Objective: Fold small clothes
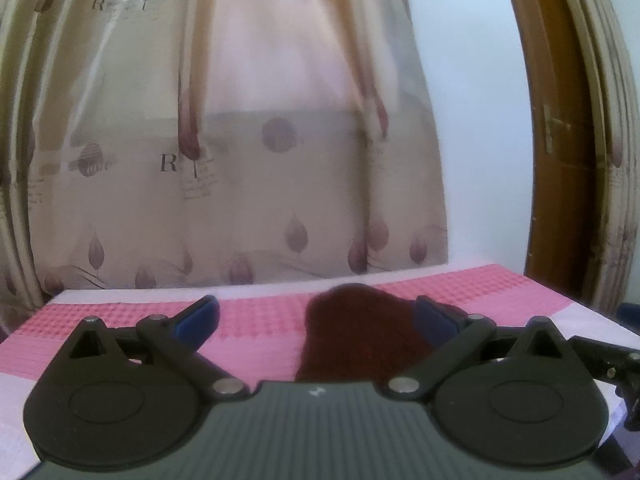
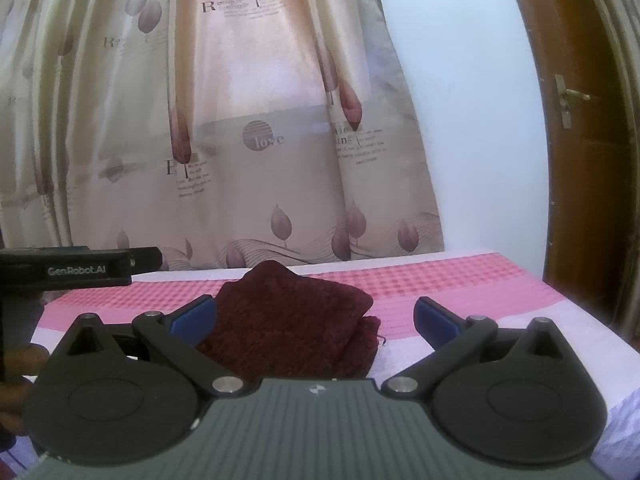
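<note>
A small dark red knitted garment point(image 2: 288, 324) lies folded in layers on the pink and white cloth-covered table point(image 2: 460, 284). My right gripper point(image 2: 316, 316) is open just in front of it, its left blue pad point(image 2: 192, 318) against the garment's near left edge, nothing held. In the left wrist view the same garment point(image 1: 356, 336) sits between the spread fingers, close to the right blue pad point(image 1: 434, 318). My left gripper point(image 1: 316, 318) is open. The left gripper's black body point(image 2: 80, 268) shows at the right wrist view's left edge, with a hand point(image 2: 20, 360) below it.
A beige curtain point(image 1: 224, 140) with leaf prints hangs behind the table. A white wall and a brown wooden door point(image 2: 580, 120) with a handle stand at the right. The table's far edge point(image 1: 256, 288) runs along the curtain.
</note>
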Demonstrator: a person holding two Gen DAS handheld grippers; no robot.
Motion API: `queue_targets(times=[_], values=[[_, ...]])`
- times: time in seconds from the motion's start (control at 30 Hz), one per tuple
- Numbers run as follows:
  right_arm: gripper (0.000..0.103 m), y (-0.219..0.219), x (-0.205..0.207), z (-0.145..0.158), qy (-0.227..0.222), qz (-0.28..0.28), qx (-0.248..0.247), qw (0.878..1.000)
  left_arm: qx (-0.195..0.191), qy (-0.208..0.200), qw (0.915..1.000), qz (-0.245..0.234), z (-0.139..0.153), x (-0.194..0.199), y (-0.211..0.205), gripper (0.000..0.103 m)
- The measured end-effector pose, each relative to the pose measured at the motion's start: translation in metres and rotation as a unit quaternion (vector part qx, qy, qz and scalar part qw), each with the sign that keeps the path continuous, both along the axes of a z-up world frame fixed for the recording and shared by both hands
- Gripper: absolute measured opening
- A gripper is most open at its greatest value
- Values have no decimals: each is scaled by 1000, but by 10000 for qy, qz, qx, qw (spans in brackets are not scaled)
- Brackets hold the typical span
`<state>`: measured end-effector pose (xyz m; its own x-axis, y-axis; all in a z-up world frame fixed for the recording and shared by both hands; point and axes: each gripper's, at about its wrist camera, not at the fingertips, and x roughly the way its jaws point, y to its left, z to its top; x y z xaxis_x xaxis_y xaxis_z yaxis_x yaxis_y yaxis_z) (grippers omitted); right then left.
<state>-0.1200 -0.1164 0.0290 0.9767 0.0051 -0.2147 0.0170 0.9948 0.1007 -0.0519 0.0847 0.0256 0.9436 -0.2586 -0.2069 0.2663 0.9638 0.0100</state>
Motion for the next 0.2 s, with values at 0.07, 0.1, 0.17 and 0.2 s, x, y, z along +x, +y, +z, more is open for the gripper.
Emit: queue_targets(times=[0.07, 0.1, 0.17, 0.2], values=[[103, 1, -1, 0, -3, 9, -2, 10000, -22, -1, 10000, -22, 0, 0, 1, 103], [103, 1, -2, 1, -10, 1, 2, 10000, -20, -8, 10000, -27, 0, 0, 1, 103], [103, 1, -3, 1, -21, 1, -10, 10000, -10, 243, 9997, -86, 1, 5, -1, 103], [103, 2, -3, 1, -15, -22, -11, 10000, -60, 344, 9993, -158, 2, 7, 0, 103]])
